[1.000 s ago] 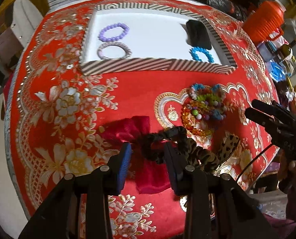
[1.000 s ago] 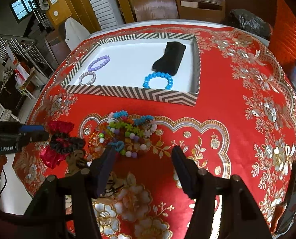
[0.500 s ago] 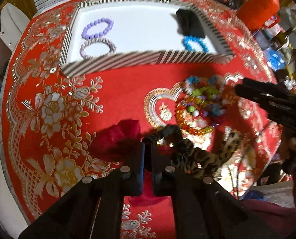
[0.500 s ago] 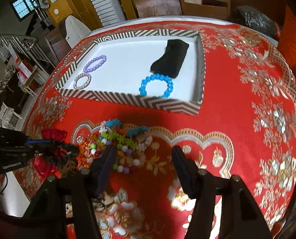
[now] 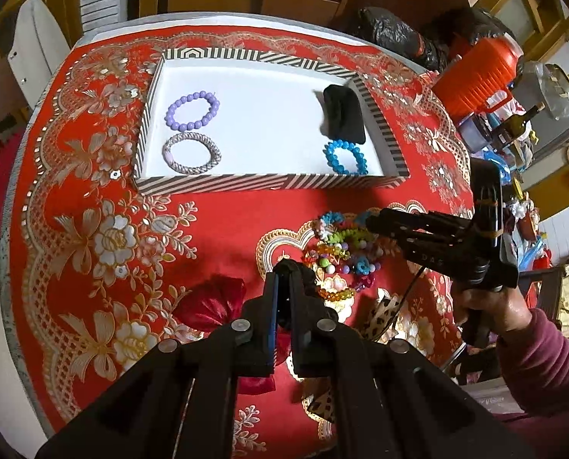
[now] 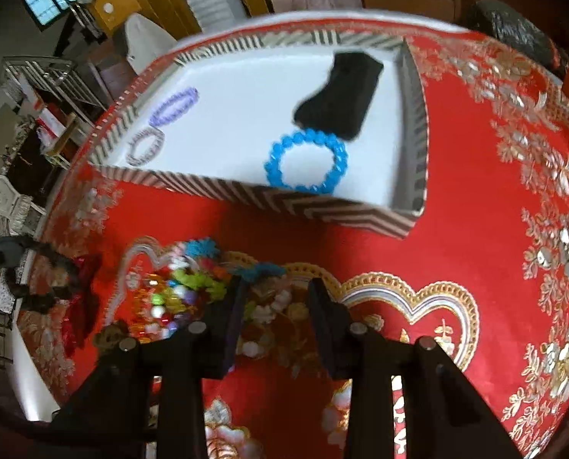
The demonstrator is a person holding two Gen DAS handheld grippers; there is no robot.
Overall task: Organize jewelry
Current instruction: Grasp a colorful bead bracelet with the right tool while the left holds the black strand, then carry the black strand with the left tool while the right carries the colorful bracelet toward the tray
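Because the left gripper (image 5: 283,298) is pinched nearly closed on only a fold of the black scrunchie (image 5: 294,269) above the desk (image 5: 223,229), it may slip free before reaching the striped tray (image 5: 269,183), while the right gripper (image 6: 274,298) hovers open, empty, over the bead pile (image 6: 181,290).

Both fisheye views are aimed down across the red floral tablecloth (image 5: 223,225) from its near edge — the striped white-floored tray (image 5: 269,183) (image 6: 284,199) is shared, seen closer in the right view.
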